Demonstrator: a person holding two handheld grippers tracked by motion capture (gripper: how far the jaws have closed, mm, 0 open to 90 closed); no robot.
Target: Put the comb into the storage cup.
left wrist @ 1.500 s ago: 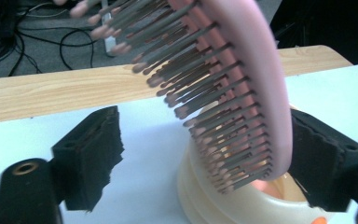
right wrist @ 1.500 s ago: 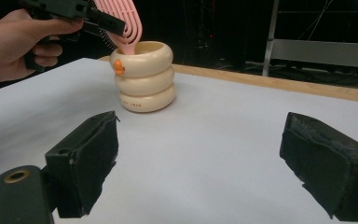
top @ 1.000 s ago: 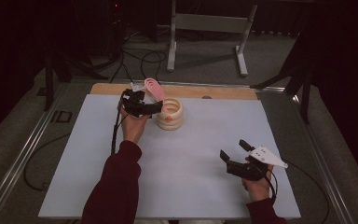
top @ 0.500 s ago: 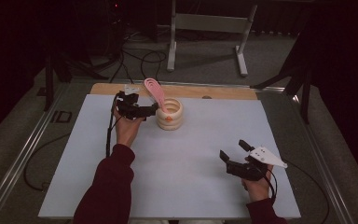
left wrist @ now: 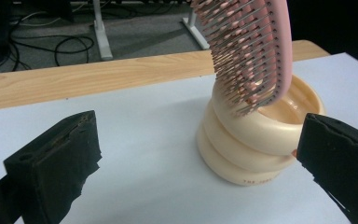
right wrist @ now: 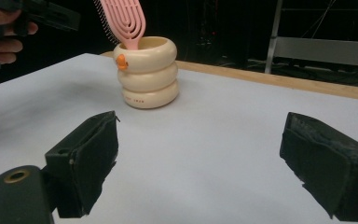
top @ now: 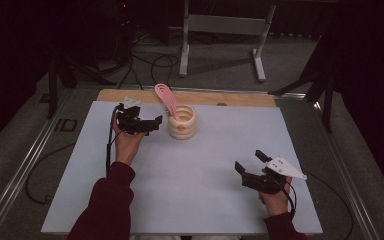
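Meanwhile the pink hairbrush (top: 166, 100) stood tilted in the cream ringed holder (top: 182, 122) near the table's far edge. Just beside it, the left gripper (top: 152, 123) gaped wide; the right gripper (top: 247, 161), well apart, was likewise wide and empty.

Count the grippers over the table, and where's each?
2. The left gripper is at the far left, beside the cream holder with the pink brush. The right gripper is near right, fingers open.
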